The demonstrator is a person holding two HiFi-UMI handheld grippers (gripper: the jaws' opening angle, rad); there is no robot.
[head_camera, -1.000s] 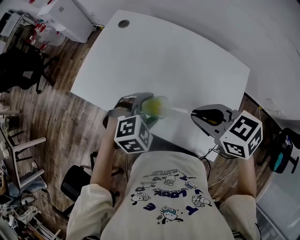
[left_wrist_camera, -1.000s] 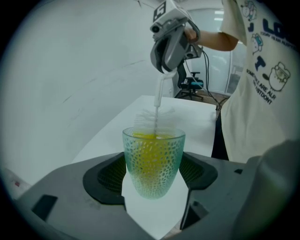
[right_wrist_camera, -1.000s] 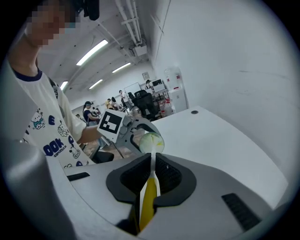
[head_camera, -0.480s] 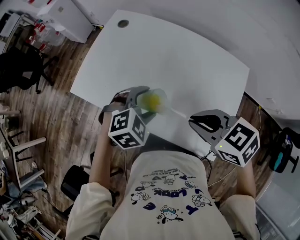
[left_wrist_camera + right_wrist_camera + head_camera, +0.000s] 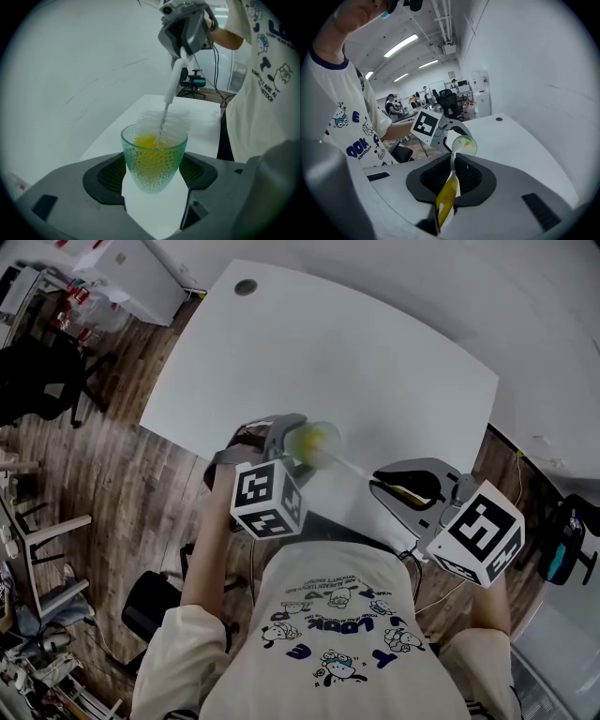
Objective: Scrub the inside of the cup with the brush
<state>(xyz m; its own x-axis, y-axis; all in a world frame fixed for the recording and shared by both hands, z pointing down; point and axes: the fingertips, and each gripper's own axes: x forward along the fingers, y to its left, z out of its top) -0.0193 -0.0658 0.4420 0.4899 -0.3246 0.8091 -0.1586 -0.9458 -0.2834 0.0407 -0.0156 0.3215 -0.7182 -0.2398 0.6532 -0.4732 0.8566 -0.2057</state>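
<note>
My left gripper (image 5: 152, 171) is shut on a green dimpled glass cup (image 5: 153, 159) with a yellow inside, held above the near edge of the white table (image 5: 356, 362). In the head view the cup (image 5: 312, 443) lies tilted toward the right gripper. My right gripper (image 5: 452, 176) is shut on the yellow handle of a bottle brush (image 5: 446, 199). The brush's white bristles (image 5: 161, 123) sit in the cup's mouth, with the thin stem (image 5: 354, 466) running back to the right gripper (image 5: 394, 486).
A round cable hole (image 5: 247, 287) marks the table's far left corner. Chairs (image 5: 42, 381) and clutter stand on the wooden floor at the left. A wall runs along the table's far side.
The left gripper with the cup shifted a little left, then back right. The right gripper moved left toward the cup, and the brush stayed in the cup's mouth.
</note>
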